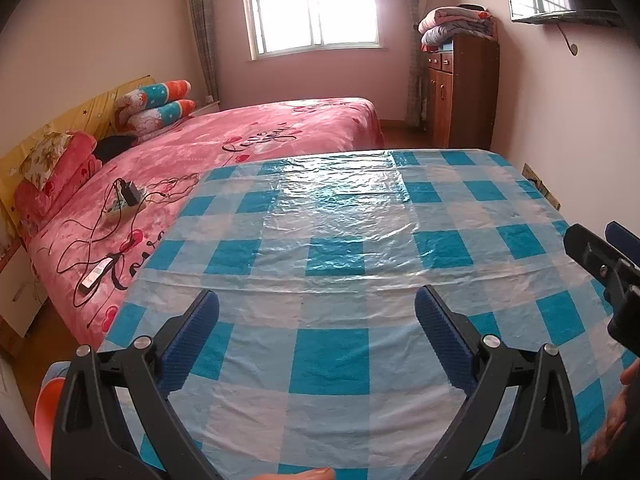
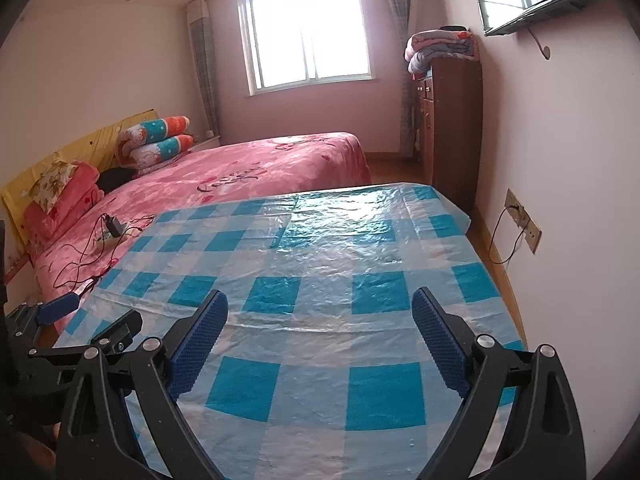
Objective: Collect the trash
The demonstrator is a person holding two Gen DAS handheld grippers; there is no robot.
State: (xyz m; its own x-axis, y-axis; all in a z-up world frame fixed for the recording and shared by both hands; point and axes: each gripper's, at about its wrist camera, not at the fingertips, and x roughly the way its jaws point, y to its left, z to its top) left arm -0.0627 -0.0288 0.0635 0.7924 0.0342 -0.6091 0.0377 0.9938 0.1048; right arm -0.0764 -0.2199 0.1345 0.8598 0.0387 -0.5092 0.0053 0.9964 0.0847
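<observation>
My left gripper [image 1: 318, 308] is open and empty, held above the near part of a table covered with a blue and white checked plastic cloth [image 1: 332, 208]. My right gripper [image 2: 320, 308] is also open and empty above the same cloth [image 2: 320, 248]. The right gripper shows at the right edge of the left wrist view [image 1: 600, 252]; the left gripper shows at the left edge of the right wrist view [image 2: 80, 320]. I see no trash on the cloth in either view.
A bed with a pink cover [image 1: 224, 152] stands left of the table, with a power strip and cables [image 1: 124, 204] on it. A wooden cabinet [image 1: 460, 88] stands at the back right. An orange bucket rim [image 1: 44, 412] shows at lower left. A wall socket [image 2: 520, 216] is at the right.
</observation>
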